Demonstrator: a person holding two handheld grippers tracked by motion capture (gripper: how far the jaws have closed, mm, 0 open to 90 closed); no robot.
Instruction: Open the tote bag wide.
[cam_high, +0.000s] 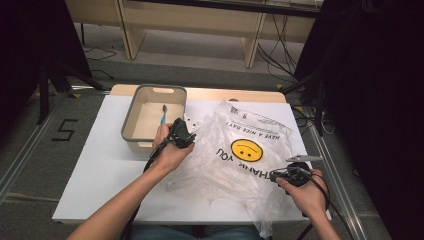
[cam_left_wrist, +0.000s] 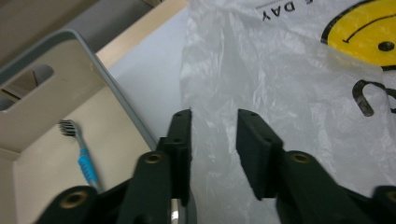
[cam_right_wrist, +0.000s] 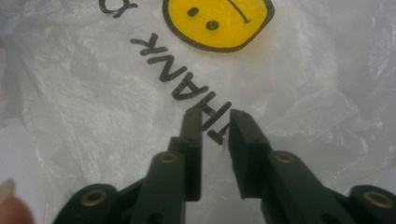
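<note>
A clear plastic bag (cam_high: 227, 165) printed with a yellow smiley and "THANK YOU" lies crumpled across the white table (cam_high: 100, 165). My left gripper (cam_high: 182, 132) hovers at the bag's left edge beside the bin. In the left gripper view, the left gripper (cam_left_wrist: 215, 114) is open with the bag (cam_left_wrist: 280, 102) film showing in the gap. My right gripper (cam_high: 277, 175) is at the bag's right side. In the right gripper view, the right gripper (cam_right_wrist: 215, 112) has its jaws a little apart over the "THANK" lettering on the bag (cam_right_wrist: 93, 93).
A grey bin (cam_high: 129, 117) stands at the table's back left with a blue toothbrush (cam_high: 164, 114) lying inside; in the left gripper view the bin (cam_left_wrist: 121, 93) and toothbrush (cam_left_wrist: 84, 158) are at the left. A fingertip (cam_right_wrist: 9, 205) shows at the lower left.
</note>
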